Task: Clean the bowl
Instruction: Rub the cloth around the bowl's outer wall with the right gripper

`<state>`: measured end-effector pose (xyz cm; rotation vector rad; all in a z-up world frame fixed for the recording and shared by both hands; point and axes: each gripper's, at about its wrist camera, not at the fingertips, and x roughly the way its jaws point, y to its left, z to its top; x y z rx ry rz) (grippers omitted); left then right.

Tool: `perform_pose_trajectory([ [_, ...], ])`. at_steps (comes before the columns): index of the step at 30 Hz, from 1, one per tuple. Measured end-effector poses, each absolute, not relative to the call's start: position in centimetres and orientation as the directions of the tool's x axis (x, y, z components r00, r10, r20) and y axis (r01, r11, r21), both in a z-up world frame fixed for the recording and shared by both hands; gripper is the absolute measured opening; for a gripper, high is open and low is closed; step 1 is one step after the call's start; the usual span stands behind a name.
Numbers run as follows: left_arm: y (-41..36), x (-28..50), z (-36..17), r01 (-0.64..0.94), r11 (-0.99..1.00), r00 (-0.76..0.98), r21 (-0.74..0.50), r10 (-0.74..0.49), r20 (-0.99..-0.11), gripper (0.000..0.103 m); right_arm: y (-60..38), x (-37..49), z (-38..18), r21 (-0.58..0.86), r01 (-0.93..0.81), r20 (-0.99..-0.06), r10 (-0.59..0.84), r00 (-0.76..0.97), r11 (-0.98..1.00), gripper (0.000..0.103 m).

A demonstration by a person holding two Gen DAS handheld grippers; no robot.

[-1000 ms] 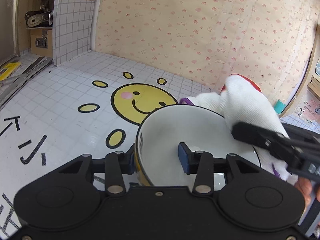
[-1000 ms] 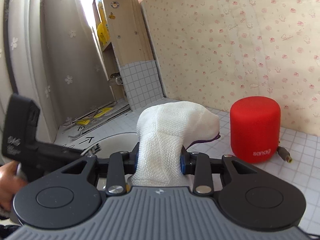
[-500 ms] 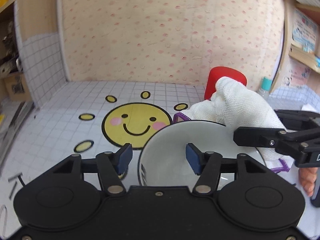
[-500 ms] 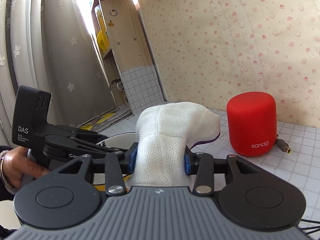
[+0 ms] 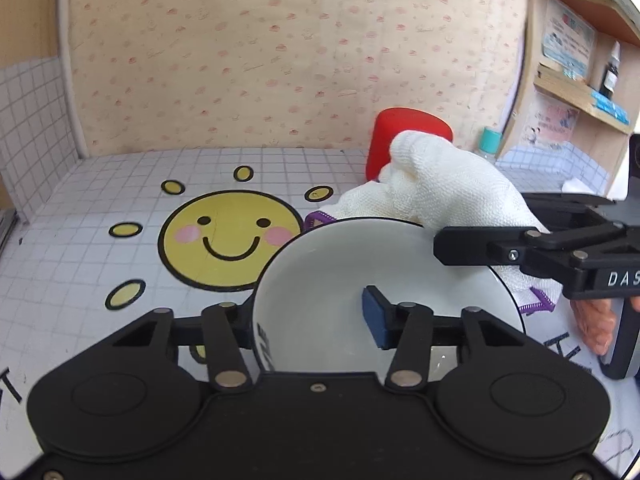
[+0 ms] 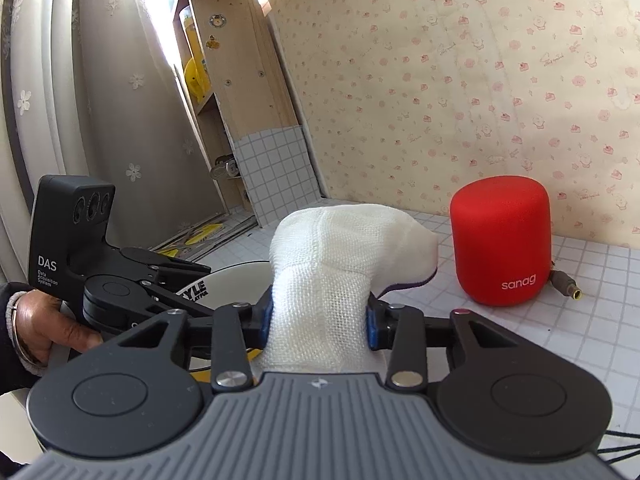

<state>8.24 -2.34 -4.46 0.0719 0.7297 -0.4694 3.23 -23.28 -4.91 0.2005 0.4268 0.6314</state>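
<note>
Left hand: in the right wrist view we see a person's left hand (image 6: 48, 320) at the far left edge, wrapped round the handle of the black device; its sleeve runs out of the picture.
Left claw: the left claw (image 5: 308, 316) straddles the bowl's left wall, one finger outside and the blue pad of the other inside. Its jaws have just been closing and now sit clamped on that wall; we cannot see the outer pad, which the wall hides.
Bowl: the white bowl (image 5: 332, 264) with a dark rim is held tilted over the bench, in front of the smiley print. Its near part is cut off by the claw body. From the right wrist only a sliver of rim and some lettering (image 6: 196, 289) show, too cut off to read whole.
Bench: the white tiled bench (image 5: 100, 184) carries a yellow smiley sun (image 5: 228, 240), whose right edge the bowl covers.
Cloth: the white cloth (image 6: 324, 280) with a purple hem rises bunched above the bowl's far right rim, where it appears to touch it.
Right claw: the right claw (image 6: 318, 322) has just been closing and is pinched on the cloth, both blue pads pressing its sides.
Red speaker: the red speaker (image 6: 502, 240) stands upright on the bench at the right, a cable plug just beside it; in the left wrist view the cloth hides most of it.
</note>
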Motion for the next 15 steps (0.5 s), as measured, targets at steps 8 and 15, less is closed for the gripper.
perform_pose_trajectory([
  [8,-2.8,7.3,-4.3,0.382,0.922,0.661,-0.068,-0.323,-0.677,0.048,-22.4,4.6,-4.7,0.285,-0.529,-0.361,0.6,0.714,0.8,0.04],
  [15,-2.3,6.2,-4.2,0.32,0.94,0.662,-0.117,-0.31,-0.683,0.045,-20.5,6.9,-4.2,0.246,-0.559,-0.398,0.608,0.687,0.792,0.04],
])
